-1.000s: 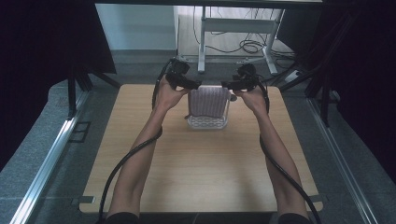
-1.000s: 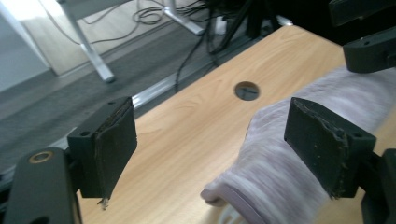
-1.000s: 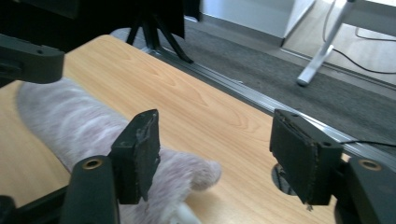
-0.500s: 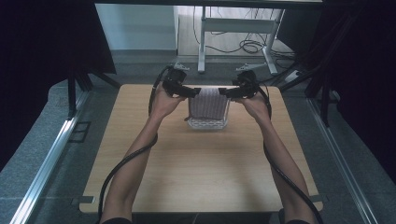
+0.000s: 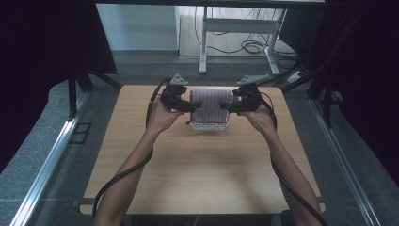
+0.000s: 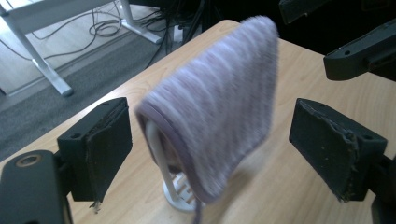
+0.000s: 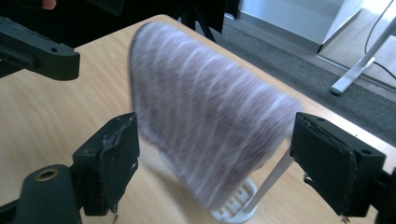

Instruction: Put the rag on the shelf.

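Note:
A purple-grey striped towel (image 5: pixel 210 105) hangs folded over a white rack (image 5: pixel 209 125) at the far middle of the table. The towel (image 6: pixel 219 121) drapes between my left gripper's (image 6: pixel 233 149) open jaws, and the rack's white foot (image 6: pixel 177 193) shows below it. My left gripper (image 5: pixel 192 106) is at the towel's left end, my right gripper (image 5: pixel 225 106) at its right end. In the right gripper view the towel (image 7: pixel 205 126) fills the gap of the open right gripper (image 7: pixel 215 163), with the rack (image 7: pixel 243 200) under it. Neither gripper's pads touch the cloth.
The wooden table (image 5: pixel 202 174) stretches bare toward the person. A white desk frame (image 5: pixel 235 28) and cables (image 5: pixel 249 46) lie on the floor beyond the far edge. Dark curtains and metal rails (image 5: pixel 42 174) flank both sides.
Both grippers have risen slightly and closed in on the towel's two ends. The towel looks lifted higher over the rack than before.

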Motion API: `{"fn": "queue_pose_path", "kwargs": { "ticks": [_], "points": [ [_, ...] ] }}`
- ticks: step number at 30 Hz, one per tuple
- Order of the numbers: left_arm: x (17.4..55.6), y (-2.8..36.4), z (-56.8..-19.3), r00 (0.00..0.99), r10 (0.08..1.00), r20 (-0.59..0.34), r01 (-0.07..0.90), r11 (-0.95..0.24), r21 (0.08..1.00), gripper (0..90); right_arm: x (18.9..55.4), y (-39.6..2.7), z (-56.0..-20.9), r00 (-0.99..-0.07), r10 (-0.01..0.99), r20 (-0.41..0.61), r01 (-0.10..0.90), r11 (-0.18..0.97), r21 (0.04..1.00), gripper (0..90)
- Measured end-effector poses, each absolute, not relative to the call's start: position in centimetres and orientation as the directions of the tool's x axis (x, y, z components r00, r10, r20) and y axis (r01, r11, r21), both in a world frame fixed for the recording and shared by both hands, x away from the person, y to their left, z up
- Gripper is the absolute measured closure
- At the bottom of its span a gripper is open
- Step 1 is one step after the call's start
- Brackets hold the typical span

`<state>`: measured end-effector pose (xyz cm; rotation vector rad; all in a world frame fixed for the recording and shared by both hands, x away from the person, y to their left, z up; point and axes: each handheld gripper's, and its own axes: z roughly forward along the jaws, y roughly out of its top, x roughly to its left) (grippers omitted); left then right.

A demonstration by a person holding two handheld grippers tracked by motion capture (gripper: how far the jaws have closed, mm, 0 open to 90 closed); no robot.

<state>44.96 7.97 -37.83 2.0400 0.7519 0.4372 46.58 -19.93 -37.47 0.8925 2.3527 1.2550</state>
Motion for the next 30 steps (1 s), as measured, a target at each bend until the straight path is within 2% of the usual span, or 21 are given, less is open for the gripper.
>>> {"fn": "queue_pose_path", "kwargs": {
  "ticks": [3, 15, 30],
  "points": [
    [43.8, 8.2, -38.6, 0.759, 0.649, 0.043, 0.329, -0.440, 0.836, 12.9, 45.5, -20.0, -38.1, -0.761, 0.649, 0.002, 0.368, 0.428, 0.825, 14.3],
    [40.1, 9.0, -42.3, 0.773, 0.633, 0.043, 0.337, -0.467, 0.818, 12.1, 42.6, -20.7, -43.0, -0.766, 0.642, 0.040, 0.410, 0.438, 0.800, 11.6],
    [37.0, 9.7, -48.5, 0.768, 0.639, 0.024, 0.389, -0.497, 0.776, 12.1, 39.5, -21.1, -49.3, -0.762, 0.644, 0.064, 0.461, 0.472, 0.751, 6.9]
  ]
}}
